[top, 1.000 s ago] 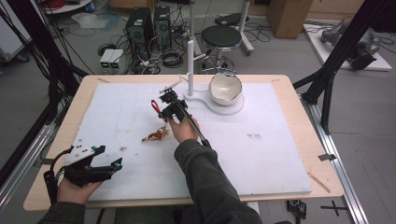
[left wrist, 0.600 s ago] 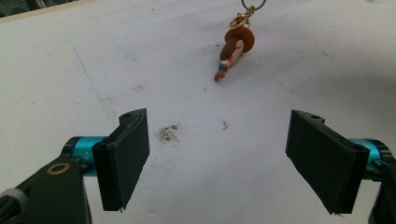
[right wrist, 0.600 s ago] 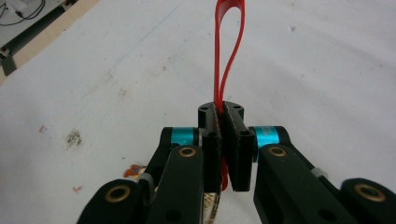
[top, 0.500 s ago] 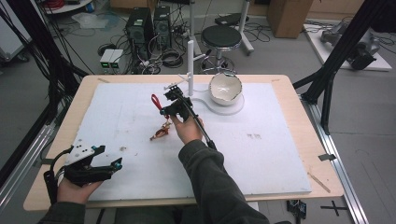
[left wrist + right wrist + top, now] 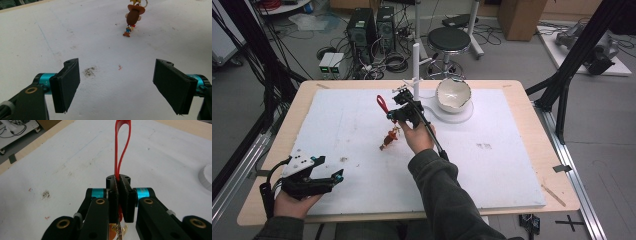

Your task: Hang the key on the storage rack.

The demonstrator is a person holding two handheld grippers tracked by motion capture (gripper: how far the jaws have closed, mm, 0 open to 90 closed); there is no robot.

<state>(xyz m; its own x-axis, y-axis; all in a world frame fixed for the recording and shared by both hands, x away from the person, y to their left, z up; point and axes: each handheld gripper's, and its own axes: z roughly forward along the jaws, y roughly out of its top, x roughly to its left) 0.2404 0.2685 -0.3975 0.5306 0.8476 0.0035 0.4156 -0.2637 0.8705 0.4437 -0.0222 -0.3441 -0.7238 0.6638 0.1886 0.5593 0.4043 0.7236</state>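
My left hand-held gripper [image 5: 334,176] rests near me, jaws apart and empty, out of the way. Farther out, my right hand-held gripper [image 5: 393,113] clamps the red strap [image 5: 119,157], dangling the keychain figure [image 5: 388,140] above the bench [image 5: 512,165] for hanging.

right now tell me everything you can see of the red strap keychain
The red strap keychain has a flat, glossy red loop, plastic or rubber by its look, standing up out of the right gripper, whose fingers clamp it. Below hangs a small brown-hatted figurine on gold links, its feet at the white mat.
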